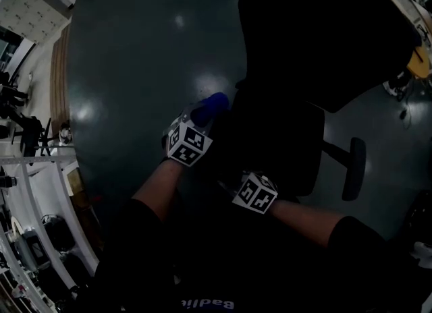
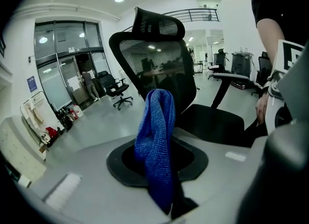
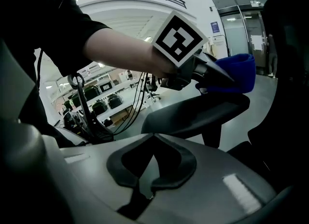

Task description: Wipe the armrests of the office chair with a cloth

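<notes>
A black office chair (image 1: pixel 304 55) stands in front of me, dim in the head view. My left gripper (image 1: pixel 197 121) is shut on a blue knitted cloth (image 1: pixel 212 104), whose bunched end rests on or just above the chair's left armrest (image 3: pixel 198 109). In the left gripper view the cloth (image 2: pixel 157 136) stands up out of the jaws, in front of the mesh backrest (image 2: pixel 154 56) and the seat (image 2: pixel 212 121). My right gripper (image 3: pixel 148 170) is shut with nothing in it. It hangs low beside the seat, level with the left armrest. The chair's right armrest (image 1: pixel 354 168) sticks out beyond.
Dark glossy floor (image 1: pixel 135 55) spreads around the chair. Shelving and equipment (image 1: pixel 34 224) line the left side, and a desk edge (image 1: pixel 418 42) is at the top right. More office chairs (image 2: pixel 113 90) and glass doors (image 2: pixel 67 68) stand farther off.
</notes>
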Available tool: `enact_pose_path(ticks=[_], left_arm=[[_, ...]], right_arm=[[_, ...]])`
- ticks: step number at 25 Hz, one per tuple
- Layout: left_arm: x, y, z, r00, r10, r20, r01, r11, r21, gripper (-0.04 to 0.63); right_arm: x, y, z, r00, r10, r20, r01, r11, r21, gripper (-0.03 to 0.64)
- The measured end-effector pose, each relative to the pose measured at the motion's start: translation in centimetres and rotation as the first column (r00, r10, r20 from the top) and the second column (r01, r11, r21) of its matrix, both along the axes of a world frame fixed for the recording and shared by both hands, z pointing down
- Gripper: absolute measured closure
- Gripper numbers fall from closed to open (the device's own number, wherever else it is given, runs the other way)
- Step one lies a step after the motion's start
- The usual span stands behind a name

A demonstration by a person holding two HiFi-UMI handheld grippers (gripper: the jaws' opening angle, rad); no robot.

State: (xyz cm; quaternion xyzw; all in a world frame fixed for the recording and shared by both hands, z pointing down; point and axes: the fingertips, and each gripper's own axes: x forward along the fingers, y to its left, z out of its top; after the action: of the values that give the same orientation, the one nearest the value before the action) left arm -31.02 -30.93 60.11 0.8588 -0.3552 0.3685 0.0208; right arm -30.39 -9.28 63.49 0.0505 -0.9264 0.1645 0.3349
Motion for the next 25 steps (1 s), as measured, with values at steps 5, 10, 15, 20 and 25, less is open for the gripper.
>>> enact_pose_path(ticks=[5,10,15,20,25], left_arm=[[-0.1,0.8,-0.2,1.0,0.001,0.0,-0.001,1.0,-0.006,0.492],[0.1,2.2,-0.3,1.0,0.004,-0.004,-0.004,1.0,-0.008,0.492],[0.3,4.5,-0.3,1.0,-0.002,-0.013,0.002,1.0,-0.014,0.492],[0.2,7.3,-0.3,1.0,-0.013,-0.026,0.012,1.0,-0.027,0.492],[-0.9,10.1,-0.3,0.998,-0.055,-0.042,0.053,0.998,-0.036,0.492]], right_arm=[[-0.3,0.2,0.0,1.0,-0.003,0.016,0.003,1.0,-0.013,0.612],[-0.2,0.2,0.2,1.0,-0.007,0.024,0.007,1.0,-0.013,0.611],[-0.1,0.4,0.2,1.0,-0.016,0.02,0.016,1.0,-0.014,0.611],[-0.2,0.5,0.4,1.0,-0.009,0.018,0.009,1.0,-0.017,0.611],[-0.4,0.3,0.6,1.0,-0.015,0.012,0.015,1.0,-0.013,0.611]])
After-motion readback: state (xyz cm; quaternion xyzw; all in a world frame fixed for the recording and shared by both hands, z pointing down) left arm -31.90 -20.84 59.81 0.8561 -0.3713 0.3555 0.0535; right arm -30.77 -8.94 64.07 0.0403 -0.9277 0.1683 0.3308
